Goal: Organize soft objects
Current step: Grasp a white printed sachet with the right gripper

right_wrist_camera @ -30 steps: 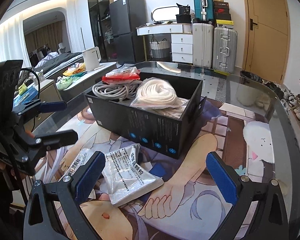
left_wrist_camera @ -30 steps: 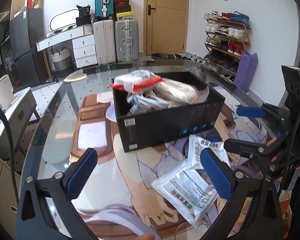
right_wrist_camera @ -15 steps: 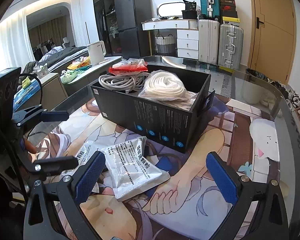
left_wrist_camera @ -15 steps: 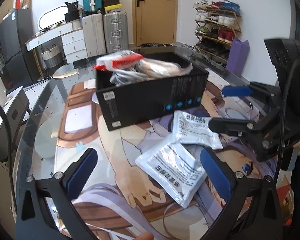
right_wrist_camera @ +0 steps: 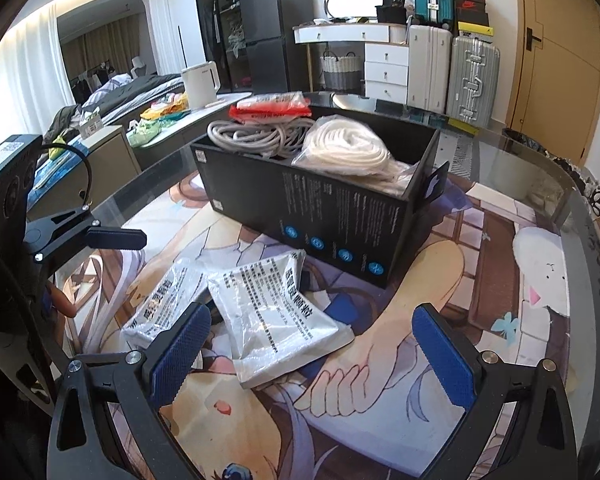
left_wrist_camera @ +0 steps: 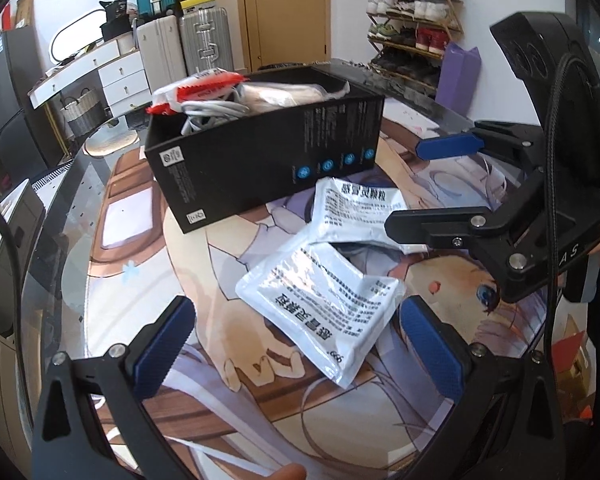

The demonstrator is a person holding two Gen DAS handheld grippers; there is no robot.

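A black rectangular cardboard box (right_wrist_camera: 320, 204) stands near the middle of the round glass-topped table (right_wrist_camera: 548, 184), on a printed cartoon mat (right_wrist_camera: 440, 280). Inside it lie a coil of grey cable (right_wrist_camera: 256, 136), a bagged coil of white rope (right_wrist_camera: 348, 148) and a red-and-white plastic packet (right_wrist_camera: 272, 106) that rests on top at the far end. Two silver-white foil pouches with black print lie on the mat just beside the box's near long side: the nearer foil pouch (left_wrist_camera: 320, 300) partly overlaps the farther foil pouch (left_wrist_camera: 356, 208), whose corner comes close to the box. The left gripper (left_wrist_camera: 296, 344) hovers over the nearer pouch with its blue-padded fingers (left_wrist_camera: 160, 348) spread wide, holding nothing. The right gripper (right_wrist_camera: 312, 356) is likewise spread wide and empty, low over the mat, its left pad (right_wrist_camera: 180, 352) in front of the pouches. In the left wrist view, one of the right gripper's fingers reaches over the farther pouch.
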